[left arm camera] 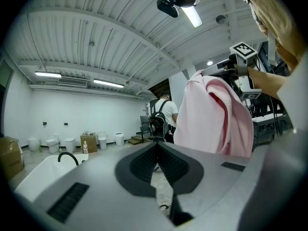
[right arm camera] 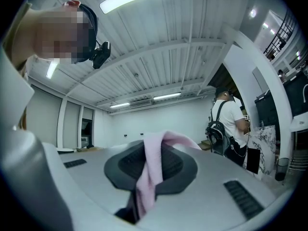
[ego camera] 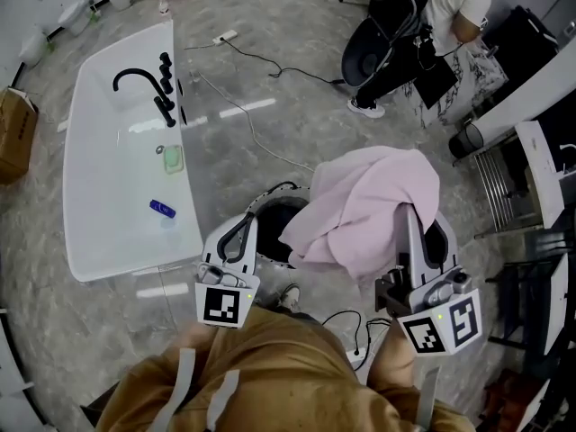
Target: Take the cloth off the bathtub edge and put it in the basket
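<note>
A pink cloth [ego camera: 369, 205] hangs in folds from my right gripper [ego camera: 408, 216], which is shut on it; in the right gripper view a strip of the cloth [right arm camera: 147, 177] runs between the closed pads of that gripper [right arm camera: 151, 159]. The cloth hangs above and just right of the dark round basket [ego camera: 267, 198] on the floor, covering part of its opening. My left gripper [ego camera: 238, 234] is held near the basket's left rim, its jaws together with nothing between them [left arm camera: 156, 150]. From the left gripper view, the cloth [left arm camera: 211, 114] shows to the right. The white bathtub [ego camera: 99, 232] lies at the left.
A black faucet [ego camera: 144, 84] stands on the tub, with a small blue item [ego camera: 162, 208] and a green one [ego camera: 172, 158] inside. A person [ego camera: 454, 12] stands by a black chair [ego camera: 369, 48] at the far right. Cables [ego camera: 256, 138] cross the floor. A metal rack [ego camera: 504, 187] is at the right.
</note>
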Action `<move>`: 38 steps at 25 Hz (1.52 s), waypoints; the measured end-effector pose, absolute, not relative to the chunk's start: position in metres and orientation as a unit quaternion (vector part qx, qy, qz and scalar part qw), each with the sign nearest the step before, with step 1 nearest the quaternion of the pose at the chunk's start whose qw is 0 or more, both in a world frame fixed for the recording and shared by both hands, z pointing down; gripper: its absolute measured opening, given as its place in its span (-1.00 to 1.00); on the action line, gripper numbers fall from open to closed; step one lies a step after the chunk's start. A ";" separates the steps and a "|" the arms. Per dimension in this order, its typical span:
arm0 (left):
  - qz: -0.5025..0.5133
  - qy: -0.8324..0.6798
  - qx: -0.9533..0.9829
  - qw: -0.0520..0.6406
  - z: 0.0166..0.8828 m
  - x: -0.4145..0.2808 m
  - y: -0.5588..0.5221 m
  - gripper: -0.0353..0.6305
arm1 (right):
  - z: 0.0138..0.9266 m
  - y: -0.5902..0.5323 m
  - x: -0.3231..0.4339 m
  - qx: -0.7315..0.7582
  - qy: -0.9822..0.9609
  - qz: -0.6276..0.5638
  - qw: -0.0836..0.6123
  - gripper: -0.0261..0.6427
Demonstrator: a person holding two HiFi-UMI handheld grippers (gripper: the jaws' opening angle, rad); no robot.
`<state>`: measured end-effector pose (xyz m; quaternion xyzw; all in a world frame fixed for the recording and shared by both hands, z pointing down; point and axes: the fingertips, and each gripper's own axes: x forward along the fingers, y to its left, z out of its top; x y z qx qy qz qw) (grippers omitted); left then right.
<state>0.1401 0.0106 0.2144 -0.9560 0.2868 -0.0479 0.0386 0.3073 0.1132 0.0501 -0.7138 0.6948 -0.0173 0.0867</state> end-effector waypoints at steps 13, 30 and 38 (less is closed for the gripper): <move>-0.088 0.281 -0.955 0.043 0.262 0.146 -0.021 -0.88 | 0.171 0.050 0.293 -0.709 0.700 -0.081 0.033 -0.79; -0.131 0.289 -0.948 0.007 0.441 0.165 -0.044 -0.88 | 0.430 0.012 0.283 -0.683 0.710 -0.168 -0.049 -0.79; -0.138 0.304 -0.943 -0.015 0.519 0.167 -0.048 -0.88 | 0.561 -0.003 0.283 -0.690 0.691 -0.200 -0.080 -0.79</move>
